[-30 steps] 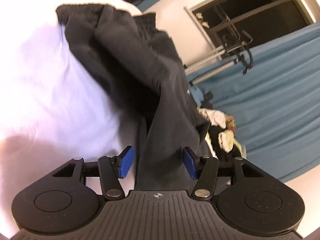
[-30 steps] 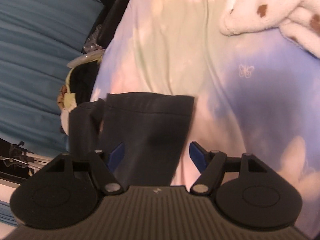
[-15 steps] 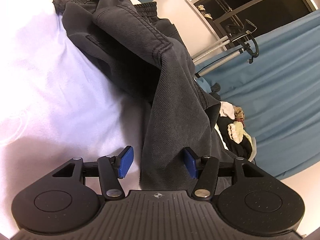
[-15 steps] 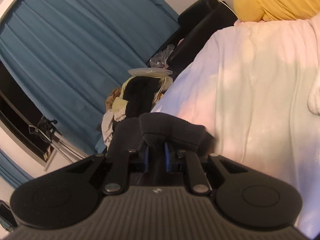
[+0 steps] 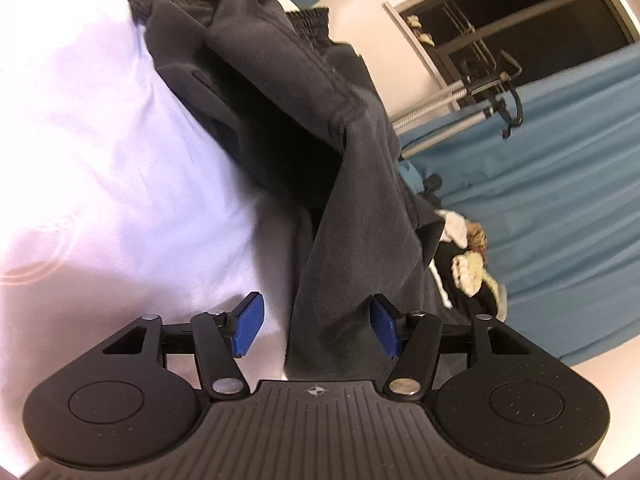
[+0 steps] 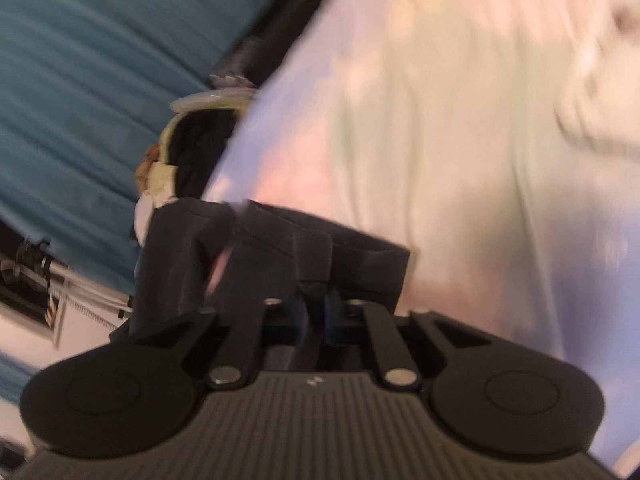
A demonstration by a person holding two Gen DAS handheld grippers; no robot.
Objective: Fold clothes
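Dark grey trousers lie across the pale bed sheet, waistband at the far end. One fold hangs down between the pads of my left gripper. Its jaws are opening a little; the left pad stands clear of the cloth and the right pad is at its edge. In the blurred right wrist view, my right gripper is shut on the hem end of the trousers, bunched just above the pastel sheet.
A blue curtain hangs beyond the bed edge, with a pile of mixed clothes below it and a metal stand by the wall. A black chair and a blurred fleecy blanket lie at the far side.
My right gripper closed onto the trouser hem, then rolled and shifted with it. The left gripper stayed put, with the fold still hanging between its slightly wider jaws.
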